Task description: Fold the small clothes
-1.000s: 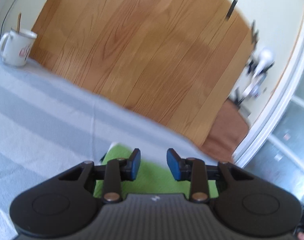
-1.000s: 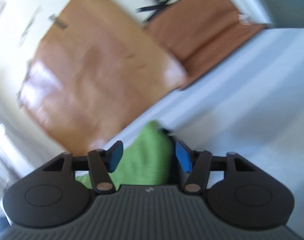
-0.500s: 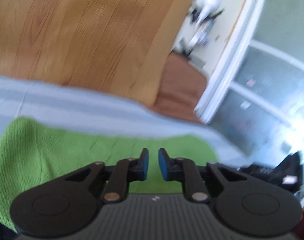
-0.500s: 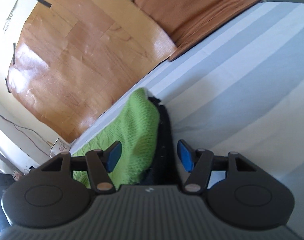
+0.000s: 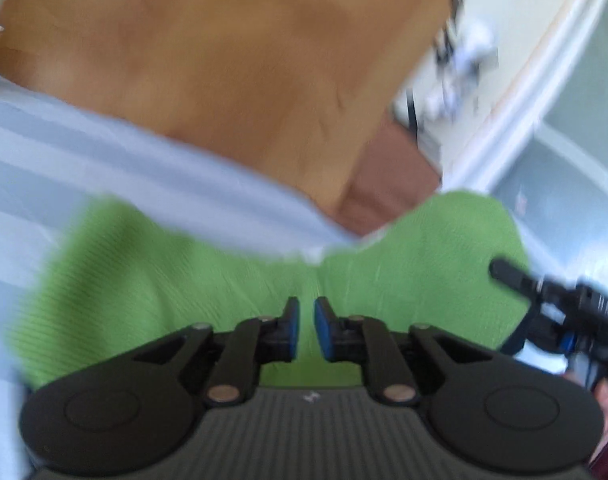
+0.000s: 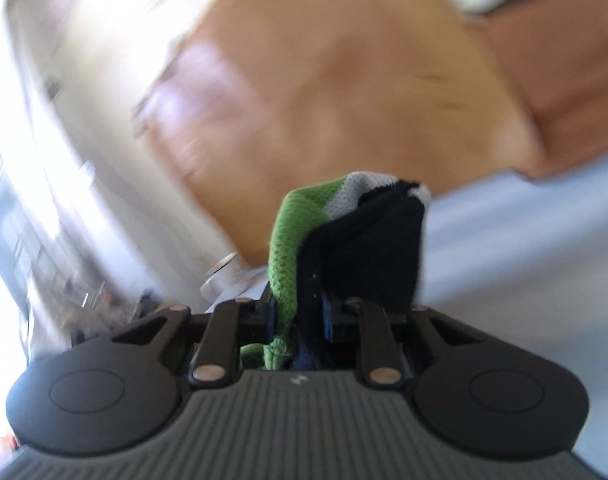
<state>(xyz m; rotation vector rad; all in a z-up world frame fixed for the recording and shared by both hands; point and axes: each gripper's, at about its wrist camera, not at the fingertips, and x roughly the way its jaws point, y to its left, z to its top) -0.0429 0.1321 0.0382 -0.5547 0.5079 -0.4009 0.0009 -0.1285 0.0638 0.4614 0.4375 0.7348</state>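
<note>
The right gripper (image 6: 296,316) is clamping a green knit garment (image 5: 176,276) while the left gripper (image 5: 306,330) is pinching its edge above the striped cloth (image 5: 104,152).

Blurred wooden floor (image 5: 224,68) lies beyond a pale blue striped sheet (image 5: 64,152); a white-framed glass door (image 5: 563,128) stands right.

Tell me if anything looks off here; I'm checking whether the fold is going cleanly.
Nothing looks damaged or spilled. The green garment is bunched and lifted off the striped sheet rather than lying flat. The right claw is clamped on its green and dark layers; the left claw is nearly shut over the fabric, grip unclear. Both views are motion-blurred.
</note>
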